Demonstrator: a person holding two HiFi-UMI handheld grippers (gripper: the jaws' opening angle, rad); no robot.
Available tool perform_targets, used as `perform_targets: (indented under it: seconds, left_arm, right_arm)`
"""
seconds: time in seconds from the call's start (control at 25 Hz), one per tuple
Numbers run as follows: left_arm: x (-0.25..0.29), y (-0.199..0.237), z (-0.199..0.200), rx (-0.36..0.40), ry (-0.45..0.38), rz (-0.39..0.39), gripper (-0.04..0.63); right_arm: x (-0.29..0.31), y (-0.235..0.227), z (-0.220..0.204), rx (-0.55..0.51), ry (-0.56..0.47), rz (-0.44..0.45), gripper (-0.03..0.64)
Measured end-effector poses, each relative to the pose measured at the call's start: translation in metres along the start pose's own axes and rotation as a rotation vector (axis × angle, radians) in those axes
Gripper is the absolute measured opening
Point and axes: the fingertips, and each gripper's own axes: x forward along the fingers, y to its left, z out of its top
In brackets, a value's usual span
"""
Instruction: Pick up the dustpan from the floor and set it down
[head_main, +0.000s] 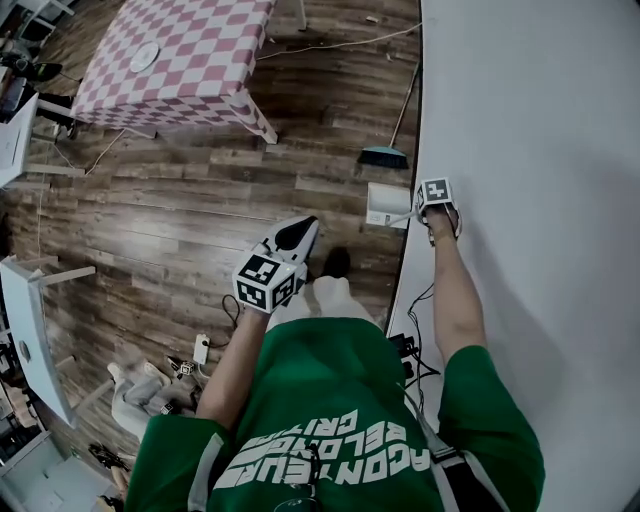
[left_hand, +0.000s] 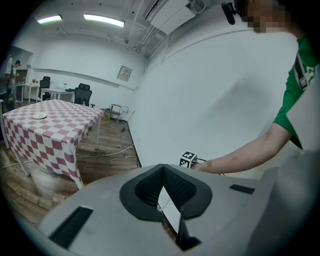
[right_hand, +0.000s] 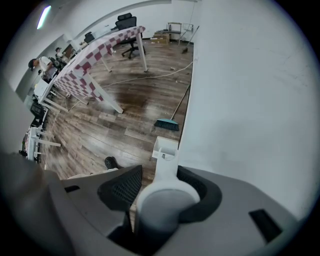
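Right hand-held gripper (head_main: 439, 212) is out at arm's length along the white wall (head_main: 540, 150), and in its own view (right_hand: 160, 194) the two jaws are pinching the rounded white handle (right_hand: 162, 200) of the dustpan (right_hand: 165, 146), with a black mesh pad on either side of it. The handle runs straight away from the jaws down to the boxy white pan. From the head view the dustpan (head_main: 388, 205) sits right at the edge of the wooden floor (head_main: 200, 200) where it meets the wall; I cannot tell whether the pan is touching the boards or is just off them. A little further along that same floor edge lies a broom (head_main: 384, 156), teal bristle head close to the wall and its thin stick angling away along the boards; the right gripper view has the broom (right_hand: 167, 124) just beyond the pan, not touching it. Left hand-held gripper (head_main: 292, 238) is held in front of the person's body, well apart from the dustpan, and its own view (left_hand: 162, 172) shows the pad tips pressed together with nothing between them. A dark shoe (head_main: 337, 262) shows on the floor between the two grippers. Over toward the far side of the floor stands a desk (head_main: 180, 50) under a red-and-white checked cloth, with a small white plate (head_main: 144, 56) on it.
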Motion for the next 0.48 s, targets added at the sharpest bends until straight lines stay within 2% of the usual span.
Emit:
perform_targets:
  seconds: [0.28,0.48]
  left_arm:
    - [0.003,-0.003,-0.007,0.0,0.004,-0.006,0.003]
    - [-0.004,0.003,-0.01,0.002,0.006,-0.001,0.003]
  right_arm:
    - [0.001,-0.001,-0.007,-0.003,-0.017,-0.006,0.2]
    - [0.007,-0.009,-0.03,0.005,-0.01,-0.094,0.135]
